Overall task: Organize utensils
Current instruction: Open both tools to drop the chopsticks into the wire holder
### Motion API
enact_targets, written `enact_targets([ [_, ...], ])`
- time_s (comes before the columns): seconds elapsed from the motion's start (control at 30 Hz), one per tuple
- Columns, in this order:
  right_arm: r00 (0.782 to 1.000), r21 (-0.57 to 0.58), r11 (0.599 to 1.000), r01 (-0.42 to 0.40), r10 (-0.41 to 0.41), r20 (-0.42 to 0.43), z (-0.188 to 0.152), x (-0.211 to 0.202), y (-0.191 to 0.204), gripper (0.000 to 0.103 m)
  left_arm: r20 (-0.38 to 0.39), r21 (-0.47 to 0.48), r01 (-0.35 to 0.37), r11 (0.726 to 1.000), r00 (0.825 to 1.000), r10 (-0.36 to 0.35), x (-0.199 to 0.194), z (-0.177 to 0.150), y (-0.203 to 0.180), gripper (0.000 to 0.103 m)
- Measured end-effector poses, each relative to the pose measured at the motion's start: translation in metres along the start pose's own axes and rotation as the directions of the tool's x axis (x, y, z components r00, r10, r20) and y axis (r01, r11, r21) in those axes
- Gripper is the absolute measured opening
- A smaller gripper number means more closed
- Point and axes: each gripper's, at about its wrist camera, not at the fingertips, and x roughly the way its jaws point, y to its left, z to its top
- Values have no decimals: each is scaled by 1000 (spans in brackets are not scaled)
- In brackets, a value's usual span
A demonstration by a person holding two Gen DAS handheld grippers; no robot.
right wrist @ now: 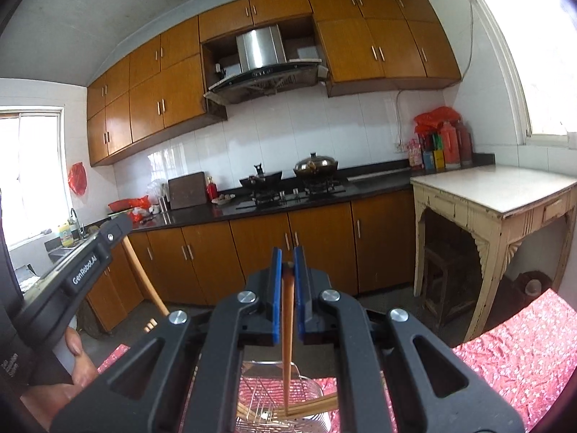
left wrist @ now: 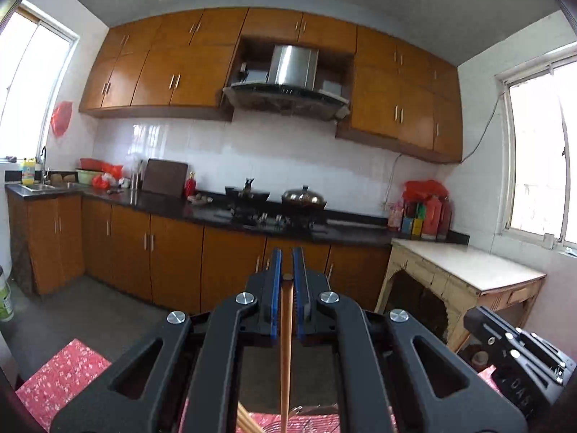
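Blue-padded fingers (left wrist: 276, 288) of the left gripper (left wrist: 287, 263) are clamped on one slim brown wooden chopstick (left wrist: 285, 342); the right gripper (right wrist: 287, 265) likewise pinches a second brown chopstick (right wrist: 287, 324). Both sticks hang lengthwise between the jaws, tips pointing down. Directly beneath the right one sits a round wire-mesh basket (right wrist: 313, 389) on red floral cloth (right wrist: 523, 361), with more chopsticks (right wrist: 317, 406) lying inside, so the right seems nearer for dropping.

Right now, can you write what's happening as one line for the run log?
left tool: shut on chopstick | right tool: shut on chopstick | wire basket: below, holds more chopsticks | step: sorting
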Motion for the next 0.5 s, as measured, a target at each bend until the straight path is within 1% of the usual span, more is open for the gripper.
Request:
enact_targets([
  [0.1,1000,6,1000,-2,2,-17,-4,7,-2,8,-36,13,-3,1000,999,3,3,-4,2,6],
  [0.13,1000,1,1000,5,-4,-30,-5,11,-2,8,-62,26,7,1000,998,-6,4,-6,3,6],
  [0.2,998,-13,1000,25,-25,-58,-6,18,-3,10,-89,39,1,999,996,3,9,-6,2,7],
  [0.23,997,-18,999,45,-46,-62,-7,18,-4,21,-99,37,4,999,995,0,8,-7,4,9],
  [0.27,997,-21,998,56,-58,-58,-7,17,-5,27,-106,36,1,999,994,3,6,-6,7,20],
  [0.3,996,-26,997,71,-72,-49,-7,14,-7,35,-99,36,-11,999,995,15,2,-5,9,40],
  [0.33,996,-27,997,74,-76,-46,-7,12,-8,36,-85,33,-21,999,996,24,-3,-4,11,47],
  [0.37,996,-27,997,75,-76,-45,-6,10,-9,36,-76,32,-26,999,997,29,-4,-3,13,51],
  [0.5,995,-31,996,89,-90,-32,-1,-1,-9,36,-77,33,-39,999,996,42,-15,2,19,51],
])
